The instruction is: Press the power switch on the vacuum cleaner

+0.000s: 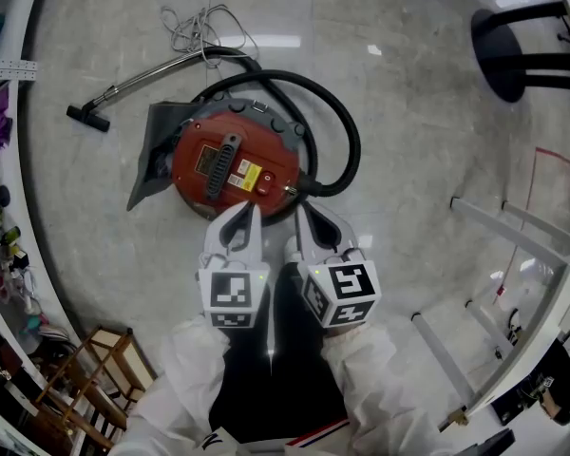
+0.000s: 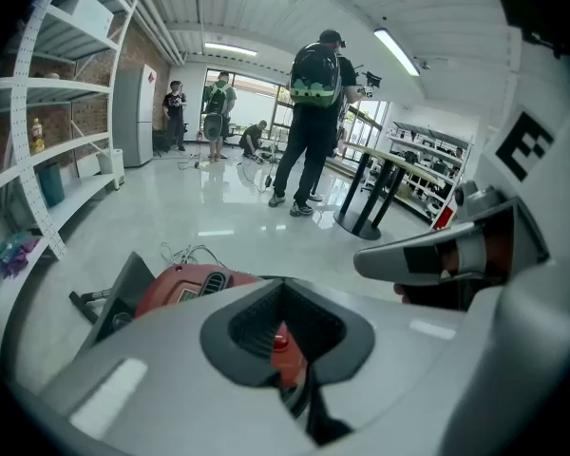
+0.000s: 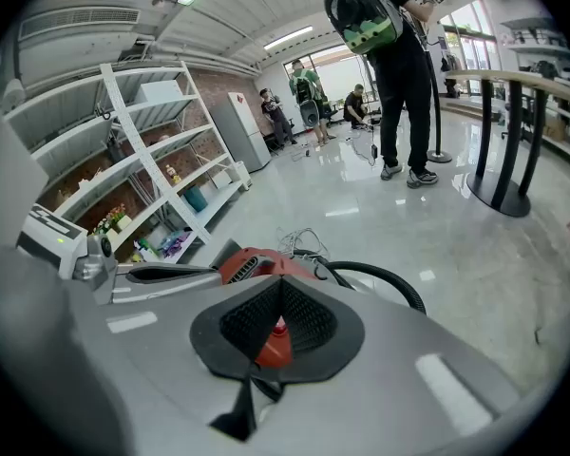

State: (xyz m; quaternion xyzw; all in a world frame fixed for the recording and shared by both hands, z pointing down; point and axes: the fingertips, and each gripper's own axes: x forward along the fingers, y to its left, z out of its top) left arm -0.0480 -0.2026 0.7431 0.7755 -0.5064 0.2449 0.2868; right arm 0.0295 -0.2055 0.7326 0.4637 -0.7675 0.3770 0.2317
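**Two grippers, jaws together, at the near rim of the vacuum cleaner (image 1: 230, 160)**

Both tools are held side by side at the end of white sleeves, pointing away from the person. The left gripper (image 1: 245, 217) has its jaws pressed together with nothing clamped. The hollow between its dark pads (image 2: 242, 326) frames a patch of red housing. The right gripper (image 1: 307, 218) is likewise closed and empty, with the same red showing through its pad hollow. In the head view both tips lie over the near edge of the round red canister, which stands on the pale polished floor (image 1: 408, 160). Whether they touch it cannot be told.

On the lid just beyond the tips, between them, sits the round red power switch (image 1: 266, 182), beside a yellow label and a dark carry handle (image 1: 224, 164). A black hose (image 1: 350, 141) loops around the canister's right side. Farther off lie a metal wand (image 1: 142, 74) and a tangle of pale cable (image 1: 198, 27). White shelves (image 3: 161, 174) line the left. In the distance a person with a green backpack (image 2: 315, 88) stands by a black-legged table (image 2: 366, 198).
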